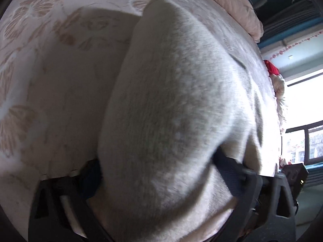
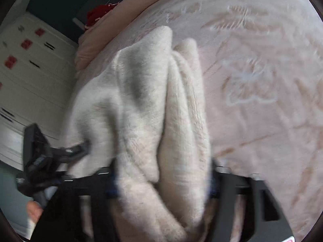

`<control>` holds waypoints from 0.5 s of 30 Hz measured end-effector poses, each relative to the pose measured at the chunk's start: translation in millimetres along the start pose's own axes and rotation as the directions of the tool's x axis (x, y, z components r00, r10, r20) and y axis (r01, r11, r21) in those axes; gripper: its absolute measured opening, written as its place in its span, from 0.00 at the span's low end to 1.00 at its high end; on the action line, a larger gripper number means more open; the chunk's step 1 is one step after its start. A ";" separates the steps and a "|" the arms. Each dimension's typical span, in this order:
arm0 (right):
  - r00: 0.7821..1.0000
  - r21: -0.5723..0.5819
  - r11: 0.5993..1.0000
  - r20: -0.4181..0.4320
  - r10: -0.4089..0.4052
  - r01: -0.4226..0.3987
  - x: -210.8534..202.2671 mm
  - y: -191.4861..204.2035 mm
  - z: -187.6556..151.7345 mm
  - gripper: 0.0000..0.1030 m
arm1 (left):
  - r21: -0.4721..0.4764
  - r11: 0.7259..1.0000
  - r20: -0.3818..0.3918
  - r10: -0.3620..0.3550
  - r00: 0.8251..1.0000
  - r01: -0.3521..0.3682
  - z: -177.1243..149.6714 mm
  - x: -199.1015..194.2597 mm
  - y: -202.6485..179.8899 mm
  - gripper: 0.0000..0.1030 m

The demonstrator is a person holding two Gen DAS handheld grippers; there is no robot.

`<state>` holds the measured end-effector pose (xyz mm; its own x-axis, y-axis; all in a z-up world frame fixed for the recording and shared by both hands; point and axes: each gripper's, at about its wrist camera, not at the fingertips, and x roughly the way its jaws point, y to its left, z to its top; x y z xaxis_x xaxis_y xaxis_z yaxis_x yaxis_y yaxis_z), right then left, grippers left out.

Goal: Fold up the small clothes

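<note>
Draped in thick folds over a pink floral bedspread (image 2: 262, 80): a fleecy cream garment (image 2: 141, 100), bunched lengthwise. Between the wide-set black fingers of the left gripper (image 1: 157, 173), a broad hump of the same fleece; pressing or merely flanking, impossible to tell. Within the narrower right gripper (image 2: 161, 179), gathered folds filling the gap, firmness of grip likewise unclear. Beyond the bedspread's far edge, white drawers (image 2: 30, 70).

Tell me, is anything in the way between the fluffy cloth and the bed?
Nothing visible. The fluffy cloth already sits between the fingers of both the right gripper and left gripper, draping onto the pink bedspread.
</note>
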<state>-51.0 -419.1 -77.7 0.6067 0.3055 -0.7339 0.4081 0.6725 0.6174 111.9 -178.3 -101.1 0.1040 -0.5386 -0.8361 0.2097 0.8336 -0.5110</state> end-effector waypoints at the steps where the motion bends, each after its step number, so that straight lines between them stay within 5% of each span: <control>1: 1.000 0.012 1.000 0.002 0.008 -0.008 -3.1 1.7 0.9 0.38 | 0.001 1.000 -0.003 0.004 1.000 -0.004 -0.4 -3.9 -3.3 0.65; 4: 0.999 -0.033 0.999 0.042 0.014 -0.012 -25.6 23.8 0.9 0.34 | 0.066 0.998 0.020 0.013 1.000 -0.014 -4.3 -27.0 -17.2 0.42; 9: 0.995 -0.101 0.995 0.098 -0.002 0.012 -79.5 61.5 -17.8 0.34 | 0.161 0.987 0.058 0.007 0.998 -0.017 -32.9 -80.5 -40.6 0.39; 15: 0.998 -0.106 0.994 0.064 -0.024 0.031 -141.5 66.3 -77.2 0.34 | 0.249 0.968 -0.006 -0.022 1.000 0.023 -99.6 -129.9 -43.7 0.39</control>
<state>-162.4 -365.7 45.3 0.6390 0.2454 -0.7290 0.3518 0.7496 0.5607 -7.7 -132.6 10.0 0.0934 -0.5565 -0.8256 0.4472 0.7644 -0.4646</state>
